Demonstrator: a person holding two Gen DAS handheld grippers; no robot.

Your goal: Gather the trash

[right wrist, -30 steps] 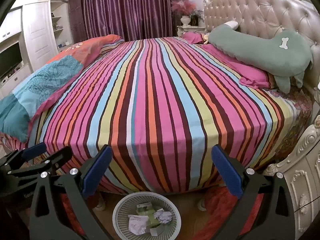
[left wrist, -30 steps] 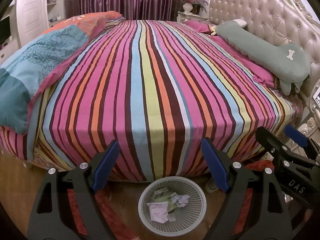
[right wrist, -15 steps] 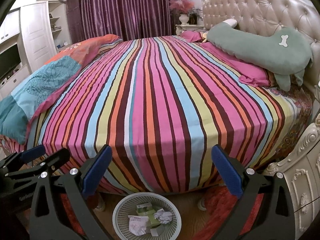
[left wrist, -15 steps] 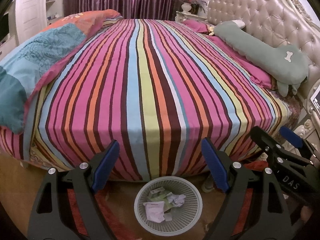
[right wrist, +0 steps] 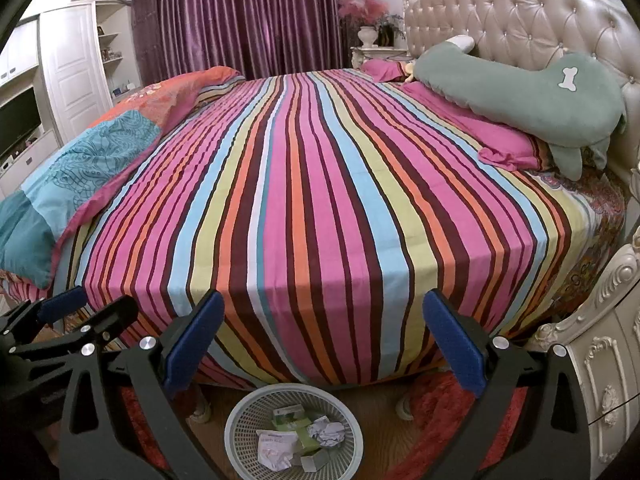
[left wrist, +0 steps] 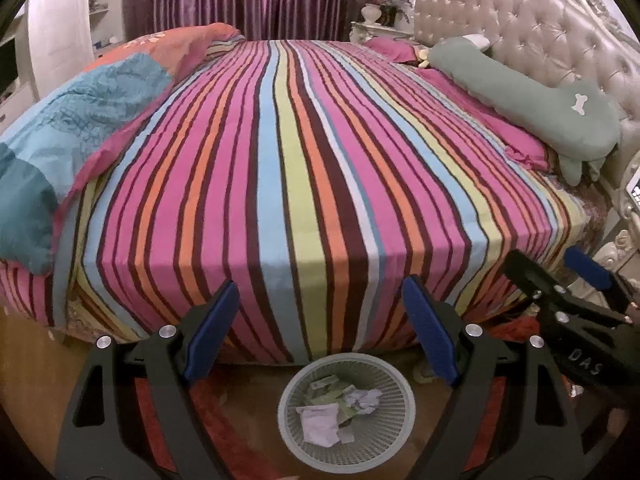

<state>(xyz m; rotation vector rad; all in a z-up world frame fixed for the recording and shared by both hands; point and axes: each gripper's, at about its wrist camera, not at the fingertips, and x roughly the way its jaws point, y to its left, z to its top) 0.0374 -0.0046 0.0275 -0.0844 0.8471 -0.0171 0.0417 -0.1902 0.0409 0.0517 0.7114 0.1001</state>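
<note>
A white mesh waste basket (left wrist: pixel 396 394) stands on the floor at the foot side of the bed; it also shows in the right wrist view (right wrist: pixel 240 424). Crumpled paper and wrappers (left wrist: pixel 340 404) lie inside it, seen too in the right wrist view (right wrist: pixel 304 436). My left gripper (left wrist: pixel 322 334) is open and empty above the basket. My right gripper (right wrist: pixel 320 344) is open and empty, beside the left one. The right gripper appears at the right of the left wrist view (left wrist: pixel 568 292), and the left gripper at the left of the right wrist view (right wrist: pixel 80 308).
A bed with a striped sheet (left wrist: pixel 304 152) fills the view. A blue and orange quilt (left wrist: pixel 80 112) lies on its left, a green dog-shaped pillow (left wrist: pixel 532 100) and pink pillows by the tufted headboard (left wrist: pixel 540 28). A carved white nightstand (right wrist: pixel 600 360) stands right. Red rug (right wrist: pixel 432 408) on the wooden floor.
Both grippers have drifted slightly back and up from the bed; the basket sits a little lower and more central in the left wrist view. Jaws stay open.
</note>
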